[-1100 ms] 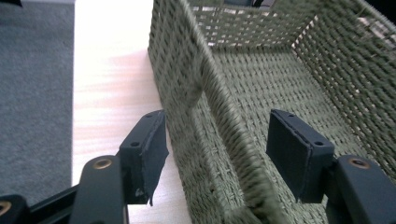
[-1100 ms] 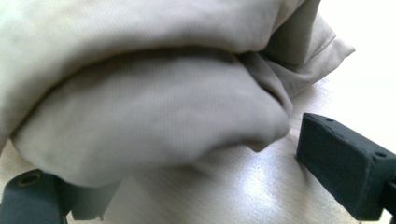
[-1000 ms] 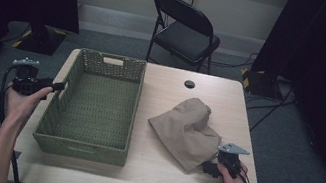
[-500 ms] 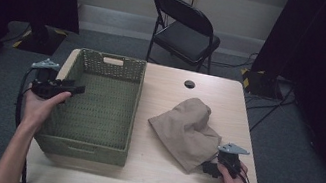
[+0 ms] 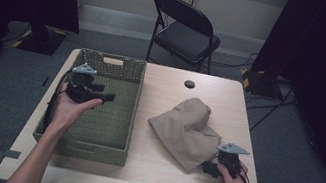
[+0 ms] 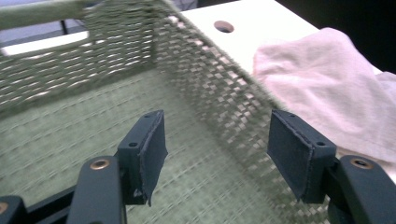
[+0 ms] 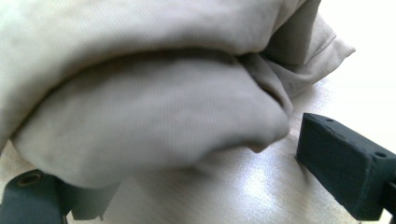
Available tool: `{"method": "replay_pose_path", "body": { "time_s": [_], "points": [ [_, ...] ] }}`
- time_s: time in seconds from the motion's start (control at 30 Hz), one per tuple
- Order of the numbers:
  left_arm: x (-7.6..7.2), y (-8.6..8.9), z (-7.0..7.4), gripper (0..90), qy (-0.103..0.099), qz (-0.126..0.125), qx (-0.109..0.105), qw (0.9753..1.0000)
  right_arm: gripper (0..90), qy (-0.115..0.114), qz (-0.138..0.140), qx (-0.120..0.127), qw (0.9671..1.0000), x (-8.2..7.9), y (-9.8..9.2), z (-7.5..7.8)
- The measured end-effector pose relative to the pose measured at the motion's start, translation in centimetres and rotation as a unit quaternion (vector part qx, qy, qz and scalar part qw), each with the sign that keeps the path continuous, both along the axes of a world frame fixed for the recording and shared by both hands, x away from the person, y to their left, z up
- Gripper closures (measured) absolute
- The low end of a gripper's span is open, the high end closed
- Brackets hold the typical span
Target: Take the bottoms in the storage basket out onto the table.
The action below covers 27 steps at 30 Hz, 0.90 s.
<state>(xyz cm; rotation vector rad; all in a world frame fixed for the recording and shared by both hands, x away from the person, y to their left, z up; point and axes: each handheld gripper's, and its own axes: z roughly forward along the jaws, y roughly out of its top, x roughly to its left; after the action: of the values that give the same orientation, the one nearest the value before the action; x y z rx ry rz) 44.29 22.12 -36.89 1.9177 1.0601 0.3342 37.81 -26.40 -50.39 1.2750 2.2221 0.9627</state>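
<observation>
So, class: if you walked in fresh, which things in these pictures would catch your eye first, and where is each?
The crumpled tan cloth lies on the right half of the wooden table, its near corner between the open jaws of the right hand-held gripper. On the left stands a green woven basket, with the left hand-held gripper held open above it. A black folding chair stands behind the table.

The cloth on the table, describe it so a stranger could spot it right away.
On the light wooden table, look right of the green woven basket. The crumpled tan cloth lies there, its near corner between the right gripper's fingers; it is the table's one soft thing.
</observation>
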Motion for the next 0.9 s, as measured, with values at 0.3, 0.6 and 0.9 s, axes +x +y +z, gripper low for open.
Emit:
{"method": "replay_pose_path", "body": {
  "time_s": [0.3,0.6,0.9],
  "points": [
    [1.3,-3.9,-0.1,35.0,0.010,-0.029,0.009,0.9995,10.5,0.000,0.000,0.000,1.0000,0.0,0.0,0.0],
    [3.0,-7.7,-1.5,32.6,0.044,-0.050,0.036,0.9971,10.4,0.000,0.000,0.000,1.0000,0.0,0.0,0.0],
    [4.0,-8.8,-3.7,43.6,0.071,-0.061,0.058,0.9939,10.4,0.000,0.000,0.000,1.0000,0.0,0.0,0.0]
  ]
}}
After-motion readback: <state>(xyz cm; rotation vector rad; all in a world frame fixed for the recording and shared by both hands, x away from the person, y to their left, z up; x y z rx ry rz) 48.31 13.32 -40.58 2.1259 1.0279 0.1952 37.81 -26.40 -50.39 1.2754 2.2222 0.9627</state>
